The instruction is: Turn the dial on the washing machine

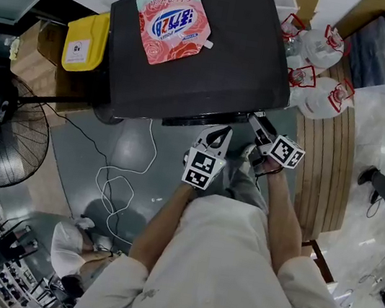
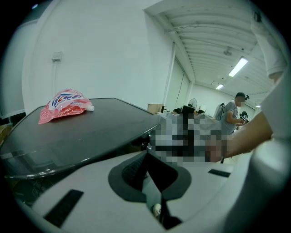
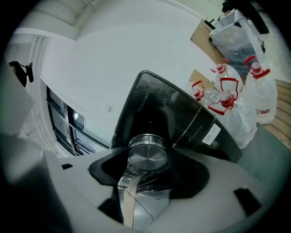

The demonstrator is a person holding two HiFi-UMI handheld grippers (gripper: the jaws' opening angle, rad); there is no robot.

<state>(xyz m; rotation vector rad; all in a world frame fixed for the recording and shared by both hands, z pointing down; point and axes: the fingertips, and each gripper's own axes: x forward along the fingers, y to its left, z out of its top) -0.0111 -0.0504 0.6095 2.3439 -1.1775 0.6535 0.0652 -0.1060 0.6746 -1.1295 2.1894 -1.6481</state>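
Grey floor and white walls of a workroom surrounded a black, glossy-topped washing machine [image 1: 216, 58], which stood directly in front of the person. Its round dial of brushed silver metal [image 3: 148, 154] sat on the front of the machine, toward the right end as the head view showed it, and in that view it was hidden under the tool. The right gripper [image 1: 255, 126] was closed around this dial. In the right gripper view the dark pads lay against two opposite sides of it, so I judged the dial to be pinched and the turning step to be in hand. To do this step well, the person should roll the wrist about the axis of the dial itself, hold the pressure even so that the smooth metal rim does not slip, and avoid pushing sideways, which could make the jaws climb off the knob. Small steps with a check of the setting seemed safer than one big twist. The left gripper [image 2: 146, 160] hung just beside, its jaws pressed together on nothing, pointing toward the front edge of the lid. Further out, a pink soft pouch of detergent [image 1: 172, 20] lay on the lid, a yellow bin [image 1: 85, 42] stood beside the machine, clear plastic jugs with red caps [image 1: 318, 90] stood on the other side, and a white cable [image 1: 123, 183] lay on the floor.
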